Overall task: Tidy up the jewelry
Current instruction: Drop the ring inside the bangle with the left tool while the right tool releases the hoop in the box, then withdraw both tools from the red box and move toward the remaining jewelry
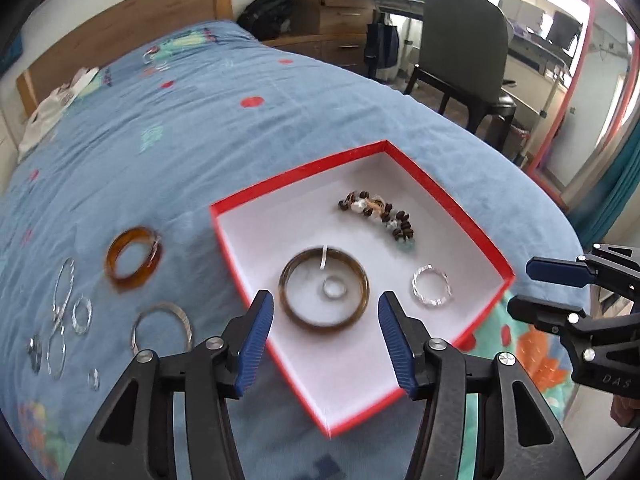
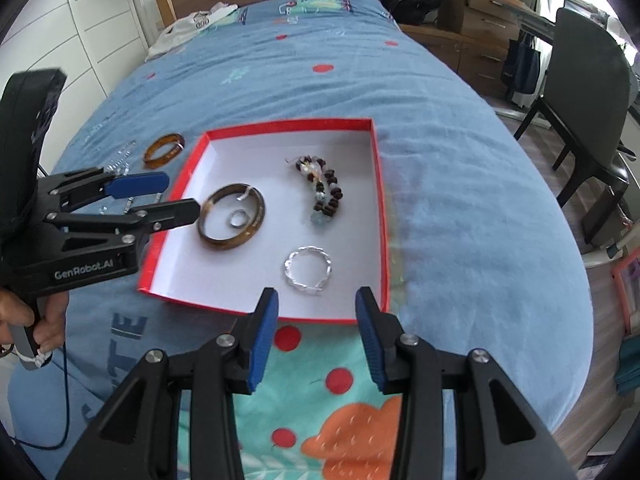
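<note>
A red box with a white floor [image 1: 256, 232] [image 2: 224, 280] lies on the blue bedspread. In it are a brown bangle [image 1: 294, 316] [image 2: 256, 222], a small silver ring [image 1: 334, 288] [image 2: 238, 218], a dark bead bracelet [image 1: 384, 216] [image 2: 324, 192] and a clear crystal bracelet [image 1: 431, 289] [image 2: 307, 269]. My left gripper [image 1: 326, 312] [image 2: 176, 198] is open and empty over the box's near-left edge, around the brown bangle. My right gripper [image 2: 316, 308] [image 1: 528, 284] is open and empty at the box's near edge, by the crystal bracelet.
Left of the box on the bed lie an amber bangle [image 1: 134, 259] [image 2: 164, 150], a silver bangle [image 1: 162, 330], a small clear ring [image 1: 82, 314] and several thin silver pieces [image 1: 60, 312]. A dark chair [image 1: 464, 60] and wooden drawers [image 1: 340, 20] stand beyond the bed.
</note>
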